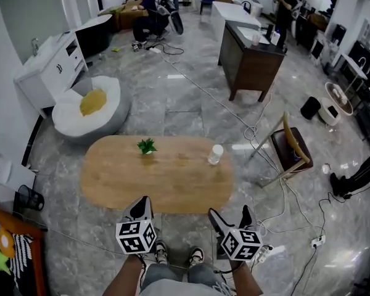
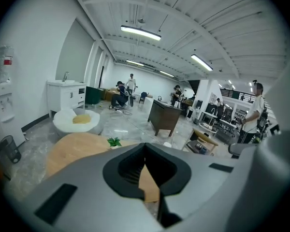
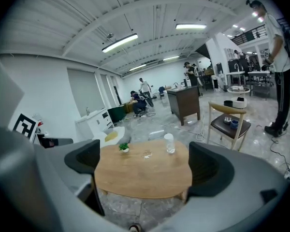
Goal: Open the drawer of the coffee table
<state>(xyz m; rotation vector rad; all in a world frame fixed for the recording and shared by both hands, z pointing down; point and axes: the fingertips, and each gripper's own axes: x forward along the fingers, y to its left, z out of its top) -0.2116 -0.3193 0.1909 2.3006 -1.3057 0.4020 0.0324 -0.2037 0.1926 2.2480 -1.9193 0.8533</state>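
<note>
Head view: oval wooden table (image 1: 160, 177), left gripper (image 1: 140, 205) jaws together, right gripper (image 1: 230, 214) jaws apart.

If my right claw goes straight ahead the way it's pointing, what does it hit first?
Probably the coffee table, its wooden top centred between the open jaws of the right claw; depth is uncertain.

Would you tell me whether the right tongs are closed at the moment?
No, the right tongs stand wide apart, with the coffee table showing between them.
</note>
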